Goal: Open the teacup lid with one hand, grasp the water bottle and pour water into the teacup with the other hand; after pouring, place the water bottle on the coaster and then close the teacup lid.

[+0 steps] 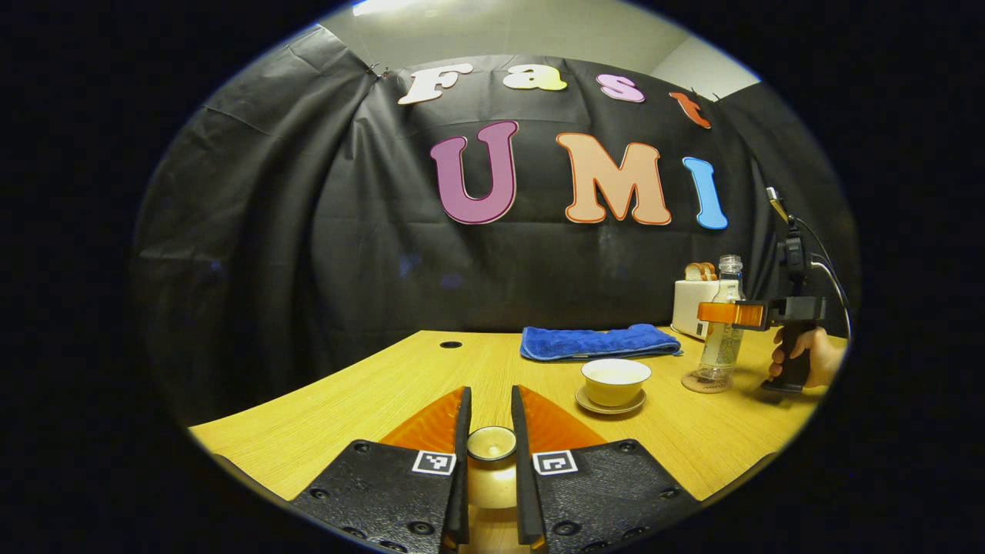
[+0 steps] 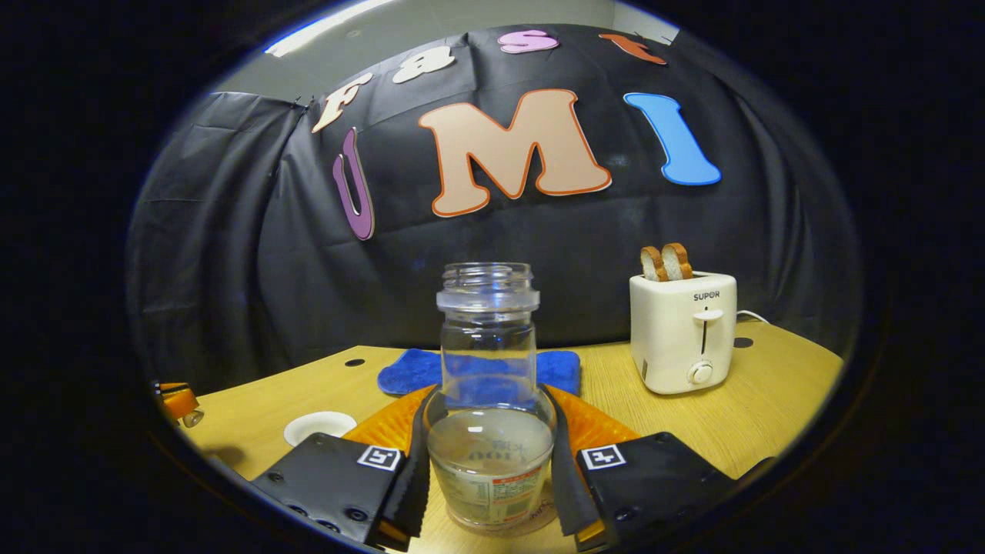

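Fingers [image 1: 463,431] of left gripper [image 1: 490,431]: clamped on lid [image 1: 492,444], teacup [image 1: 616,380] uncovered | right gripper [image 2: 486,438]: gripping water bottle [image 2: 488,400] on coaster [image 1: 706,382], far right.

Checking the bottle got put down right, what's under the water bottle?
The water bottle stands on a round coaster on the wooden table. The coaster's rim shows around the base; its middle is covered by the bottle.

Bare table [image 1: 346,400] lies open to my left of the teacup [image 1: 615,380]; rightward, the water bottle [image 1: 722,331], toaster [image 2: 683,331] and blue towel [image 1: 596,342] crowd the way.
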Available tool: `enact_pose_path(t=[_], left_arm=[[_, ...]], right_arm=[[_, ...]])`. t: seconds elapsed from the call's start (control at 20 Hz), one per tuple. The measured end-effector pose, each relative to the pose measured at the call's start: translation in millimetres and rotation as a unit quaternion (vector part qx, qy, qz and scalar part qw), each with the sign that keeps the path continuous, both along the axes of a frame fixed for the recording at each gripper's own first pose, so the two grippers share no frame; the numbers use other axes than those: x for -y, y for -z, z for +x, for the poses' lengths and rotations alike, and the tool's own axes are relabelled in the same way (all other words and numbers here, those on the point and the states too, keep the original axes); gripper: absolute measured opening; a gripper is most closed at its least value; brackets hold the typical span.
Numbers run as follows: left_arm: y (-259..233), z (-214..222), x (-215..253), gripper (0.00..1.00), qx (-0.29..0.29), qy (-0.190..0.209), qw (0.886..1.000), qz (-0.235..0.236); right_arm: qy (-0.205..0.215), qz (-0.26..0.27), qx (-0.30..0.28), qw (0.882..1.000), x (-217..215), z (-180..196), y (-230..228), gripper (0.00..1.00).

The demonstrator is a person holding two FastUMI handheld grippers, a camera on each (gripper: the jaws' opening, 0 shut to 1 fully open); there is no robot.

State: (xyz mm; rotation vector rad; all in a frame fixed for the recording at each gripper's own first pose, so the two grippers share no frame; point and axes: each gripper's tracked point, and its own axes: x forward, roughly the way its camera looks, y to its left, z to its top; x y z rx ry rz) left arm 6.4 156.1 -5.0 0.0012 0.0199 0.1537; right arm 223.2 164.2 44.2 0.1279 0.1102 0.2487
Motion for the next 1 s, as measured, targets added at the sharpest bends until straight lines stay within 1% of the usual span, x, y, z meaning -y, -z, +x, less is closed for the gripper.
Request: enact_pose_path(t=[0.15, 0.5, 0.65, 0.75, 0.9, 1.0], left_arm=[[-1.2, -0.3, 0.2, 0.22, 0.000, 0.000, 1.000, 0.000], [-0.6, -0.4, 0.0, 0.22, 0.000, -0.001, 1.000, 0.000], [-0.8, 0.5, -0.5, 0.22, 0.000, -0.003, 1.000, 0.000], [-0.7, -0.4, -1.2, 0.22, 0.000, -0.004, 1.000, 0.000], [-0.7, -0.5, -1.0, 0.22, 0.000, -0.005, 1.000, 0.000], [0.1, -0.3, -1.3, 0.22, -0.001, -0.005, 1.000, 0.000]], right_arm=[[0.005, 0.007, 0.002, 1.000, -0.3, -1.1, 1.8, 0.69], [0.011, 0.002, 0.018, 1.000, 0.7, 3.1, 2.3, 0.70], [0.003, -0.026, 0.038, 0.999, -1.8, 2.4, 1.7, 0.69], [0.006, -0.054, 0.056, 0.997, -2.6, 1.1, -3.4, 0.69], [0.021, -0.047, 0.048, 0.998, -0.1, 4.8, 1.8, 0.71], [0.020, -0.053, 0.047, 0.997, -0.5, 5.1, 3.0, 0.73]])
